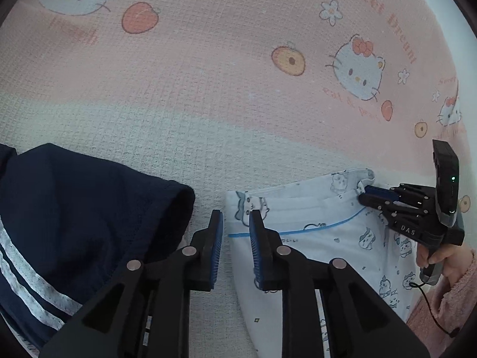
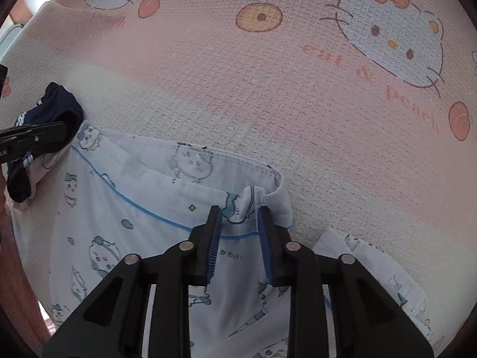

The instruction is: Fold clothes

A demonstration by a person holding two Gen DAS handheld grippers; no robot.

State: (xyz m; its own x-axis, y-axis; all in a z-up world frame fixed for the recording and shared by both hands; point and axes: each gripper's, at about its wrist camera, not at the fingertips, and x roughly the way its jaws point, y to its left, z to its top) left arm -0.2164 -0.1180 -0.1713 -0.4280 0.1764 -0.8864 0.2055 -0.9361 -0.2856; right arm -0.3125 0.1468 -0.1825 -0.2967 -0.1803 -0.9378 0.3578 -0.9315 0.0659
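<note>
Both wrist cameras look steeply down, close over the pink blanket, sharing the white garment, the left camera seeing the right gripper at 3 o'clock.

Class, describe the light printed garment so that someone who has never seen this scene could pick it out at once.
Start from the pink waffle-textured blanket printed with cartoon cat faces and peaches. On its near part lie two garments side by side. The one meant is the pale blue-white garment with small cartoon animals and a thin blue piping line, unlike the plain navy garment with white stripes.
</note>
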